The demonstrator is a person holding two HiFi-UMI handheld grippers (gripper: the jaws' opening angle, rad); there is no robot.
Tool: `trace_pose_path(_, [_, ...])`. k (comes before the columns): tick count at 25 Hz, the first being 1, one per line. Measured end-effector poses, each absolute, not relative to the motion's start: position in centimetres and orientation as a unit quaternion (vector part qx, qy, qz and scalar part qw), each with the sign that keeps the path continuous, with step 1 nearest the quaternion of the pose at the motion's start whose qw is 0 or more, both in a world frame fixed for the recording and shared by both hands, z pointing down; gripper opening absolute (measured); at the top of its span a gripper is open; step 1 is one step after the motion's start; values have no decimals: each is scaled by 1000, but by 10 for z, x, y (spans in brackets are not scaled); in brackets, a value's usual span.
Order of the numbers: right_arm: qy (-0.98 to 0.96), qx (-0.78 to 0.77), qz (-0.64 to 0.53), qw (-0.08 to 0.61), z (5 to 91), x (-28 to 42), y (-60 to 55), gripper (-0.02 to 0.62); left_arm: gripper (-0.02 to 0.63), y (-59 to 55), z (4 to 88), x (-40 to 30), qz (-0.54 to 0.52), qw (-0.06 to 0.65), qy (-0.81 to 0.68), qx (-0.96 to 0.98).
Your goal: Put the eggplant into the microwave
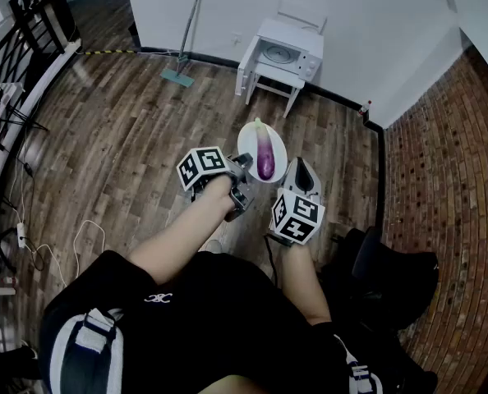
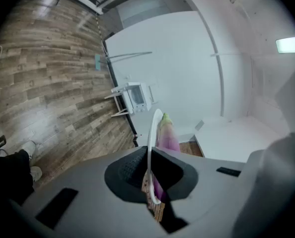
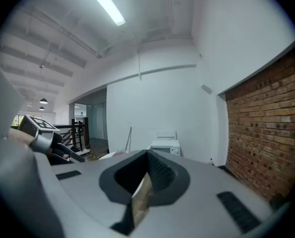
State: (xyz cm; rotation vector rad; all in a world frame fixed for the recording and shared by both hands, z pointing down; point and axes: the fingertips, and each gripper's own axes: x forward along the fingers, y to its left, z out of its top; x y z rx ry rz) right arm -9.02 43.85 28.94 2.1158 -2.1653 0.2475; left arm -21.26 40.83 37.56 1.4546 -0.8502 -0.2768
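Observation:
A purple eggplant with a green stem lies on a white plate, carried in the air above the wood floor. My left gripper is shut on the plate's left rim. In the left gripper view the plate stands edge-on between the jaws, with the eggplant on its right side. My right gripper hangs just right of the plate, shut, with nothing in it. The white microwave sits on a small white table by the far wall, several steps ahead; it is small in both gripper views.
A mop leans on the white wall left of the microwave. A brick wall runs along the right side. Cables and a dark railing lie at the left. A black seat stands close at my right.

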Motion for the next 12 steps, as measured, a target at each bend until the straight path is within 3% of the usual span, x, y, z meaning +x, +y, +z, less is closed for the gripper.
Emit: trace_pose_path(12, [-724, 683, 83, 45, 297, -132, 406, 14, 14, 381, 384, -242, -138, 659, -365, 643])
